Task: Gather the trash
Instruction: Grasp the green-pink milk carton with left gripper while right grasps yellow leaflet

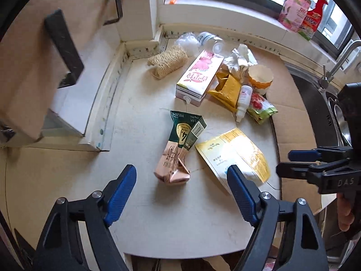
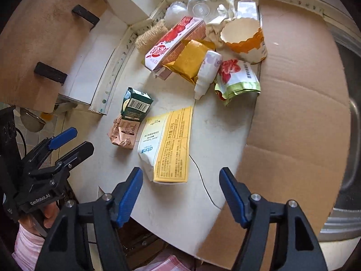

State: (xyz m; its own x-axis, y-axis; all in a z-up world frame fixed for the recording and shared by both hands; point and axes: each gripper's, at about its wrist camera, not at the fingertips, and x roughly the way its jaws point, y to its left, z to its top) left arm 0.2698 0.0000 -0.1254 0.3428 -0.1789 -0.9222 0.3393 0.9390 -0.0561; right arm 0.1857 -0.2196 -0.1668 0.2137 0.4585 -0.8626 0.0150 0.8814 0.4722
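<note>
Trash lies on a pale counter. Nearest is a crushed green and pink carton, with a flat yellow and white pouch beside it. Farther back are a pink carton, a gold pouch, a small white bottle, a green snack bag and a torn paper cup. My left gripper hovers open over the crushed carton. My right gripper hovers open over the pouch's near end.
A cardboard sheet covers the counter's right side, next to a steel sink and faucet. A loofah and clear bottle lie by the back wall. Spray bottles stand on the sill. A cabinet with black handles is at left.
</note>
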